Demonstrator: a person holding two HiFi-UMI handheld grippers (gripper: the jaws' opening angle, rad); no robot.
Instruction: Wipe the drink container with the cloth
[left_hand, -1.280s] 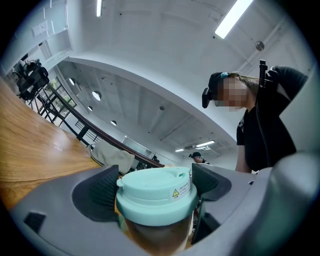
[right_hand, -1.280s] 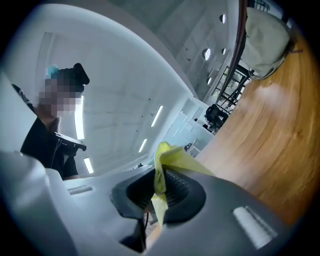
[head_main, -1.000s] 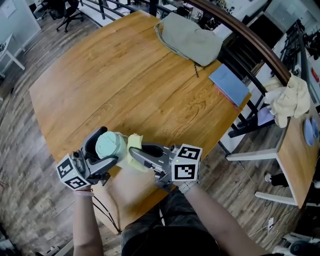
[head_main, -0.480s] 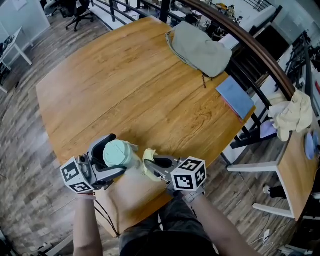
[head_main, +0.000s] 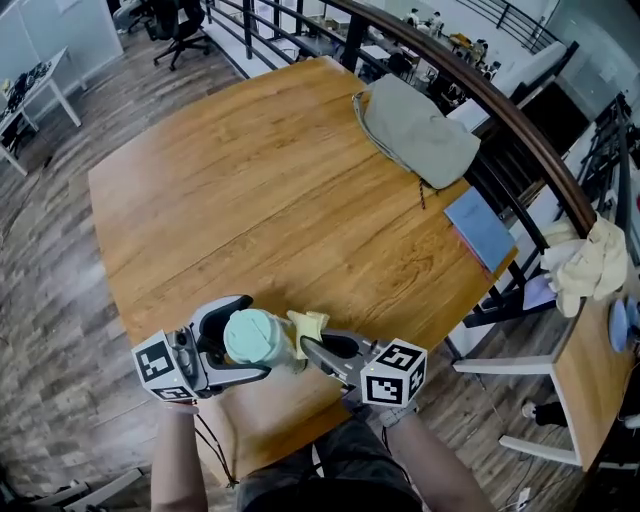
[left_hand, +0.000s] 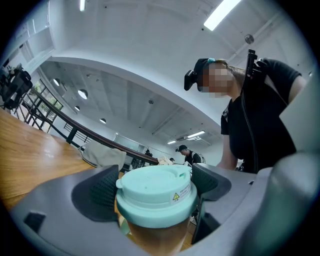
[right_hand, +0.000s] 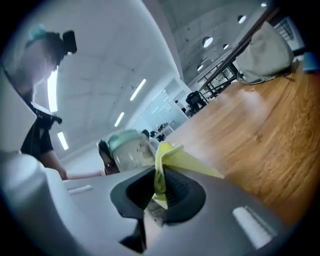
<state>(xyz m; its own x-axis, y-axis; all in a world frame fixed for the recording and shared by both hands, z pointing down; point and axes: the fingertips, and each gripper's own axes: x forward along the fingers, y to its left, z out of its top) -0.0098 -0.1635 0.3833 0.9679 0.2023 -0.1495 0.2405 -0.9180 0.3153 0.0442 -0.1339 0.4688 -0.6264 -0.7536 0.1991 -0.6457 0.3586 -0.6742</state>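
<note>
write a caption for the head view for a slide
Left gripper grips the lidded cup over the table's near edge; right gripper holds a yellow cloth at its side.

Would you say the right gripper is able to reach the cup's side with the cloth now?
Probably yes. The right gripper, shut on the yellow cloth, sits right beside the cup held by the left gripper, with nothing between them. Only the parts the left gripper clamps look covered.

Premises: open-plan office. Evidence: swivel chairs (head_main: 180, 28), white desks (head_main: 30, 95), plank floor (head_main: 50, 290), ceiling strip lights (left_hand: 220, 14) (a dark railing (head_main: 500, 100) runs behind the wooden bench (head_main: 250, 170)).
</note>
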